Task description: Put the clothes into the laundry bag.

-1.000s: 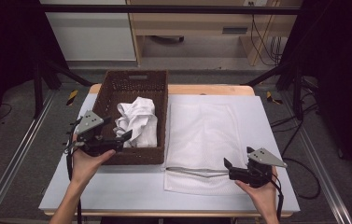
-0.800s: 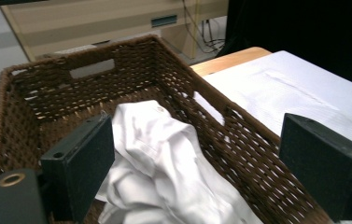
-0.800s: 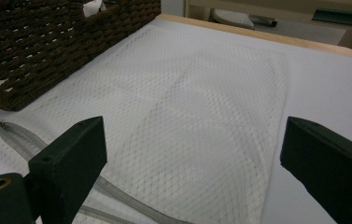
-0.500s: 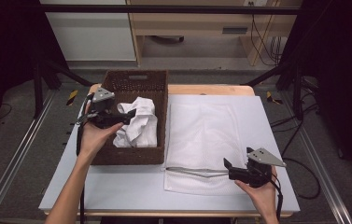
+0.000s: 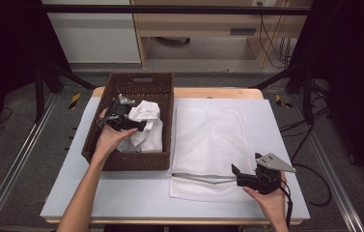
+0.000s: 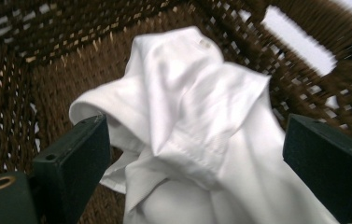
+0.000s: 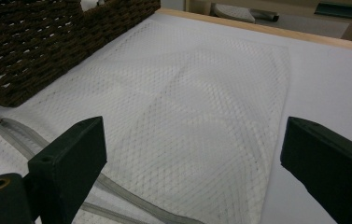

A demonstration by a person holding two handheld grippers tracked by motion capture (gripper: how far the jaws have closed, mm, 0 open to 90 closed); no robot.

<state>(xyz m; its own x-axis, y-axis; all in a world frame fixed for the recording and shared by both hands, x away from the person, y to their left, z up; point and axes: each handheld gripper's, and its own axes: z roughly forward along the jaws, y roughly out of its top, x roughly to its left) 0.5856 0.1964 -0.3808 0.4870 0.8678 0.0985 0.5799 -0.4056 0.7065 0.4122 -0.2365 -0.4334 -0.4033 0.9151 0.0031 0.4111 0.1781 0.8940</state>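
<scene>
Change, left side: the left gripper (image 5: 138,125) has travelled from the near left rim of the basket, up and over the rim, and now sits inside the basket (image 5: 103,159), right on the white shirt.
Change, right side: nothing to report, the right gripper (image 5: 232,172) stays parked at the worktop's near right edge, just where it was a second ago.
Basket: dark woven wicker, standing on the left half of the worktop (image 5: 63,193), its far end toward the far edge; a cut-out handle shows in the far wall.
Basket contents: one crumpled white shirt (image 5: 147,126), bunched toward the basket's right wall and its near half; the left gripper view catches a stitched hem and a small button on a raised fold (image 6: 183,116).
Left gripper: jaws spread wide, one on each side of that raised fold of shirt, not closed on it; the left hand (image 5: 106,139) reaches in over the near rim.
Mesh bag: a flat white mesh laundry bag (image 5: 212,140) lies just beside the basket's right wall, running from mid-worktop to near the near edge; its zipper (image 5: 201,178) lies along the near end.
Right gripper: jaws released and wide apart, low over the bag's near right corner, pointing left along the zipper; the right hand (image 5: 266,199) holds it from below.
</scene>
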